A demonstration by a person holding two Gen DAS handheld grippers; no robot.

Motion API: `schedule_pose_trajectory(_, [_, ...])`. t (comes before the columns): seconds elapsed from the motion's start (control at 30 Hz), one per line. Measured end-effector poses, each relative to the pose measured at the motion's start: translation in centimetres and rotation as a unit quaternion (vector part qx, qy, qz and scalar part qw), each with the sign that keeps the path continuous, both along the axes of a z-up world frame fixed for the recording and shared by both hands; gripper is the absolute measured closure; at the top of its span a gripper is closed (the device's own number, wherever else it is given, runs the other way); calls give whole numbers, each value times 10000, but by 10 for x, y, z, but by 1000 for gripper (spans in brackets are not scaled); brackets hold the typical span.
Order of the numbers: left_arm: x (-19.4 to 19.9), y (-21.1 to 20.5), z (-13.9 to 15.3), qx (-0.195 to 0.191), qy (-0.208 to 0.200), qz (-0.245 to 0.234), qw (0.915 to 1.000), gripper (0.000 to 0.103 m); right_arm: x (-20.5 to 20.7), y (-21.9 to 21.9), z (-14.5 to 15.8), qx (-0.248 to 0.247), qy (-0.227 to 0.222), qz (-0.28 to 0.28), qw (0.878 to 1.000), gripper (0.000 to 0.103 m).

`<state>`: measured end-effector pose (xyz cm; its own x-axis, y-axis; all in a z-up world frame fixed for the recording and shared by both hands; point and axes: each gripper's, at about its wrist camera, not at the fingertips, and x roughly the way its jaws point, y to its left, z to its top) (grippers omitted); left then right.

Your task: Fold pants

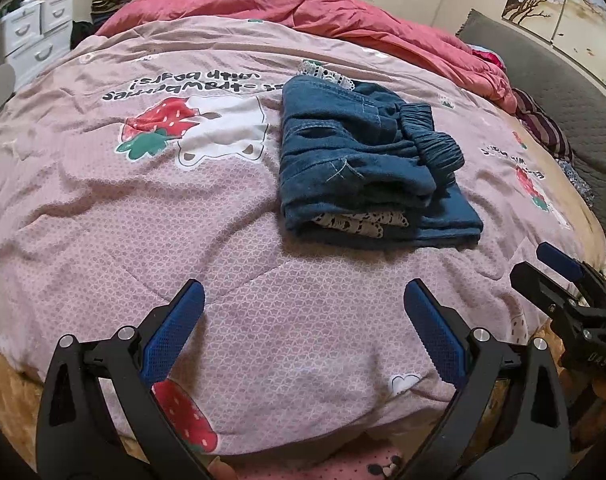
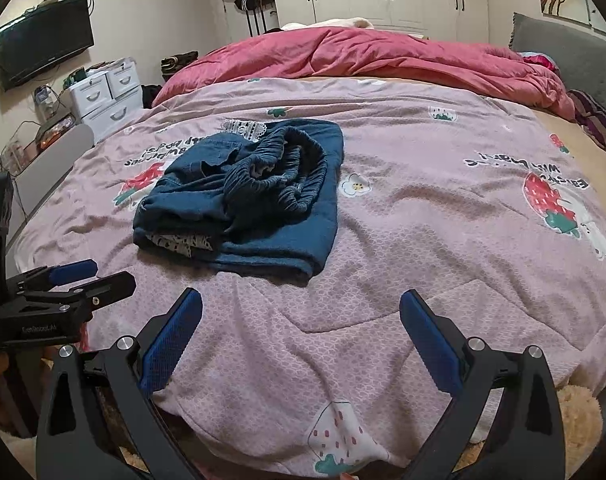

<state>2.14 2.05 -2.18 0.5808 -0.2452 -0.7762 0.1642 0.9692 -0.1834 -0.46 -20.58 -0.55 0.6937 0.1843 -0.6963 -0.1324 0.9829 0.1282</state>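
Left wrist view: a pair of dark blue denim pants (image 1: pixel 367 156) lies on a pink quilt (image 1: pixel 143 216) printed with strawberries and bears. The pants are already gathered into a compact, layered bundle, with the elastic waistband bunched on top toward the bundle's right side and a strip of white lace trim peeking out at the near edge and again at the far edge. The left gripper (image 1: pixel 303 300) hovers over bare quilt on the near side of the pants, clear of them, its two blue-padded fingers spread wide and holding nothing. To the right of the pants and nearer the bed's edge, the right gripper (image 1: pixel 559 268) shows from the side. Beyond the pants, a rumpled red comforter (image 1: pixel 343 12) is heaped at the far side of the bed.

Right wrist view: the pants (image 2: pixel 243 196) sit ahead and to the left, the ruffled waistband uppermost, the folded layers stacked beneath it. The right gripper (image 2: pixel 301 304) hangs over the quilt (image 2: pixel 423 220) on the near side of the pants, fingers wide apart and empty, not touching the cloth.

The folding looks essentially finished: the pants form a small stack and neither gripper grips them. At most, the loose waistband could be smoothed flat.
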Motion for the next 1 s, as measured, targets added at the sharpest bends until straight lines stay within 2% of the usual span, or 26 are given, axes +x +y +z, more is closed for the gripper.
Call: schedule_pose_trajectory(1.0, [1,-2,4,50,-34,52,10000,9,0,1,-2,-10,45,-34,10000,4])
